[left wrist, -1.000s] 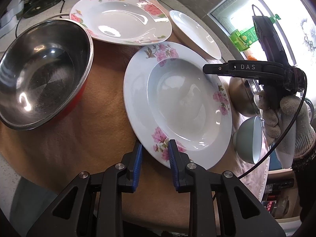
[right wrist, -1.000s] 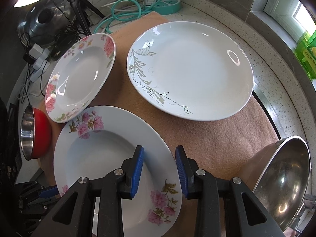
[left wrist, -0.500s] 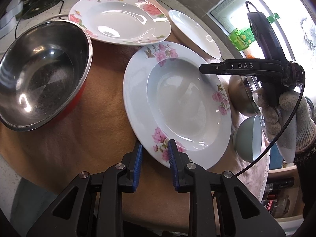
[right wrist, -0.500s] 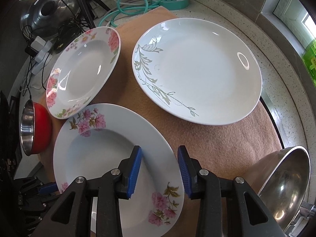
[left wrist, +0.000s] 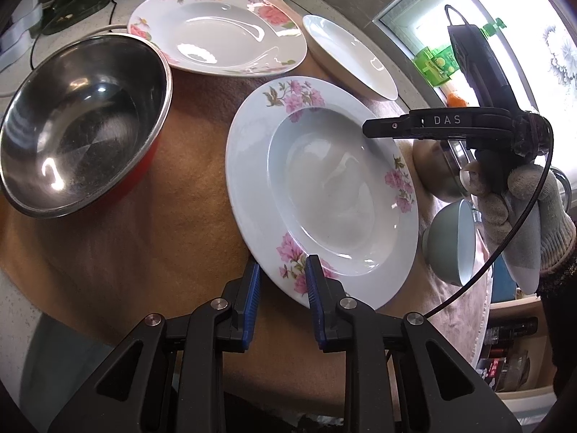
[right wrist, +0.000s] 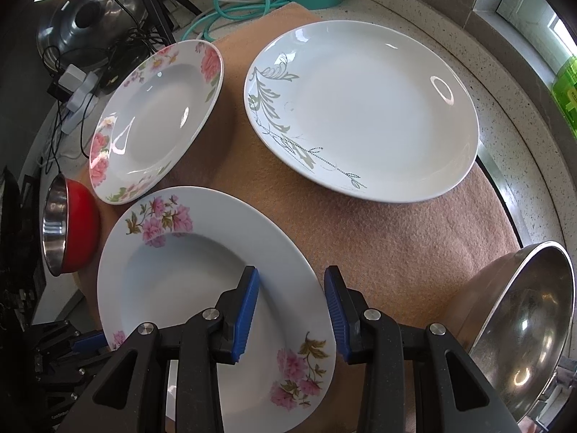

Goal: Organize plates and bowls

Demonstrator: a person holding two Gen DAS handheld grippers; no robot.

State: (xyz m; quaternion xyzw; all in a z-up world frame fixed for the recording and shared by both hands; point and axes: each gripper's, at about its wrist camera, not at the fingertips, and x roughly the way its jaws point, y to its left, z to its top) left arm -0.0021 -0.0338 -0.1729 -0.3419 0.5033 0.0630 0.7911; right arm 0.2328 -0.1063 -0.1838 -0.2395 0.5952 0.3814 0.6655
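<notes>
The left hand-held gripper (left wrist: 281, 287) is pointing down at the near rim of the pink-flower plate (left wrist: 324, 195). Its blue pads (left wrist: 252, 288) are standing a little way apart, one on each side of the plate's edge. Whether they are pressing on the rim cannot be told.

The right hand-held gripper (right wrist: 290, 310) is hanging over the other side of the same plate (right wrist: 202, 288). Its jaws are sitting partly open, one pad over the plate's well and one just past the rim. It is not gripping anything. In the left view a gloved hand (left wrist: 519, 209) is holding this tool.

The plate is lying in the middle of a brown cloth (right wrist: 378, 245) on the table (right wrist: 512, 115). A red bowl with a shiny steel inside (left wrist: 79, 137) is sitting near the cloth's left edge. A second flowered plate (right wrist: 151, 119) is lying toward the far left. A white plate with a grey leaf pattern (right wrist: 360, 108) is lying toward the far right. A steel bowl (right wrist: 523, 324) is sitting at the near right edge, and a small pale green bowl (left wrist: 450, 241) is sitting beside it.
</notes>
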